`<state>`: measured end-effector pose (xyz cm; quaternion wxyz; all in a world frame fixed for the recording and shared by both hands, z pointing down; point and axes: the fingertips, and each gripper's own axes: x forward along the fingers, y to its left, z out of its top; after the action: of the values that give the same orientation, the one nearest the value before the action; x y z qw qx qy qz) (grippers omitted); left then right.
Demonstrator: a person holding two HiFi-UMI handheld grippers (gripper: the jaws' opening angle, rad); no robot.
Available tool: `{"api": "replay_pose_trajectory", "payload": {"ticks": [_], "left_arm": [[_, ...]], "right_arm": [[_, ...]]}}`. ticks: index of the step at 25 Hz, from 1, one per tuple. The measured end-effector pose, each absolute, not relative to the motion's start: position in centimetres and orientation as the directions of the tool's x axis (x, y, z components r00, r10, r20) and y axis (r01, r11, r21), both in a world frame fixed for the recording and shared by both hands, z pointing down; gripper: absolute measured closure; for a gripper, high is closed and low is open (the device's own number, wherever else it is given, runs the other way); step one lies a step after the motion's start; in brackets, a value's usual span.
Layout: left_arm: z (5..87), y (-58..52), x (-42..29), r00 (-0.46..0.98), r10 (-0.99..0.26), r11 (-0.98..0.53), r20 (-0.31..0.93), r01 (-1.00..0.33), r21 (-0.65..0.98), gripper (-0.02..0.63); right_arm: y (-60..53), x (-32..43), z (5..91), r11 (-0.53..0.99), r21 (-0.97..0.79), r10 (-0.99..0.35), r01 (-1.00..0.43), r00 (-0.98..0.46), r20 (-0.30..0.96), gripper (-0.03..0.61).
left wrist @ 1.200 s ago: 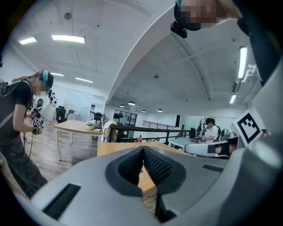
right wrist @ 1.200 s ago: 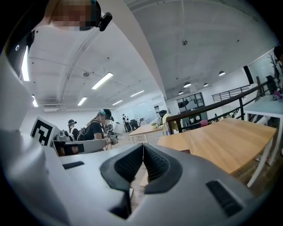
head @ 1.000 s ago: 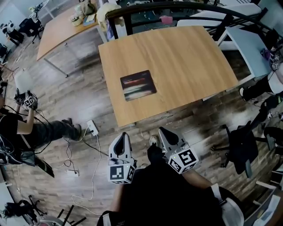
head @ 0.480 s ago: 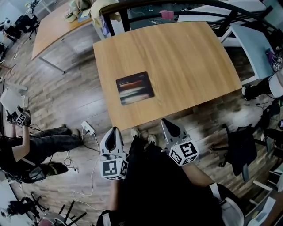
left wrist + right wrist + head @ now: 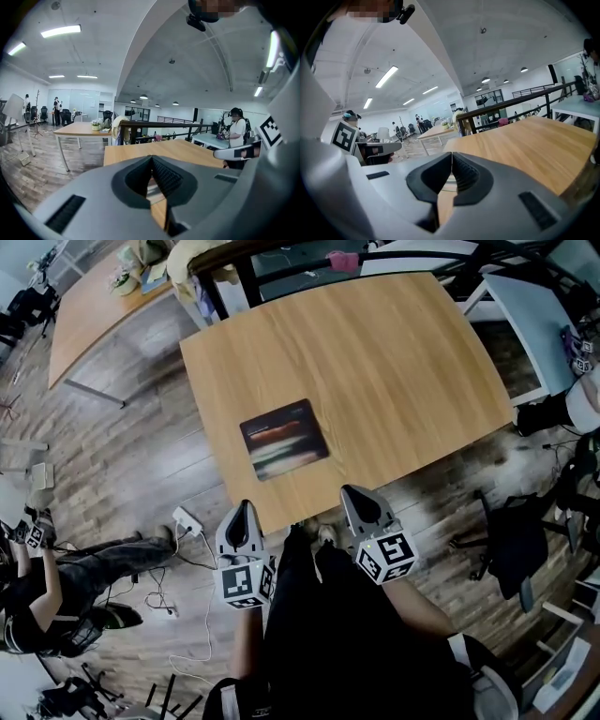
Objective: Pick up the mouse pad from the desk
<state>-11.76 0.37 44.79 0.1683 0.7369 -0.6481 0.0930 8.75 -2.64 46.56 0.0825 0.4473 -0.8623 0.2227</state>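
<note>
A dark mouse pad (image 5: 284, 440) with reddish and pale streaks lies flat near the front left of the wooden desk (image 5: 394, 362). Both grippers hang just short of the desk's near edge, each shut with nothing between its jaws. My left gripper (image 5: 244, 512) sits below the pad, a little to its left. To the pad's lower right is my right gripper (image 5: 353, 495). Each gripper view looks along closed jaws, left gripper (image 5: 151, 159) and right gripper (image 5: 452, 155), over the desk top (image 5: 534, 145), with a sliver of the pad (image 5: 154, 186) showing behind the left jaws.
A second wooden table (image 5: 89, 320) stands at the far left and a dark railing (image 5: 281, 254) runs behind the desk. On the floor are a power strip (image 5: 186, 521) with cables and a seated person (image 5: 56, 577) at left. A black chair (image 5: 525, 540) stands at right.
Both grippers have moved forward toward the desk's near edge and a little lower. The desk and pad now sit closer in the head view. The person at left has shifted.
</note>
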Motion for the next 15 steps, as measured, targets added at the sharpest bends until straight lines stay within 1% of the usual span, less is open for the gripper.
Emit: {"api": "replay_pose_trajectory", "payload": {"ticks": [4, 15], "left_arm": [[47.2, -3.0, -13.7, 0.155, -0.91, -0.117, 0.384, -0.986, 0.12, 0.591], [56.8, -10.9, -17.0, 0.258, -0.827, -0.218, 0.499, -0.966, 0.139, 0.588]], "right_arm": [[-5.1, 7.8, 49.7, 0.466, -0.301, -0.733, -0.832, -0.553, 0.396, 0.548], [-10.1, 6.7, 58.2, 0.286, -0.325, -0.751, -0.902, -0.421, 0.508, 0.545]]}}
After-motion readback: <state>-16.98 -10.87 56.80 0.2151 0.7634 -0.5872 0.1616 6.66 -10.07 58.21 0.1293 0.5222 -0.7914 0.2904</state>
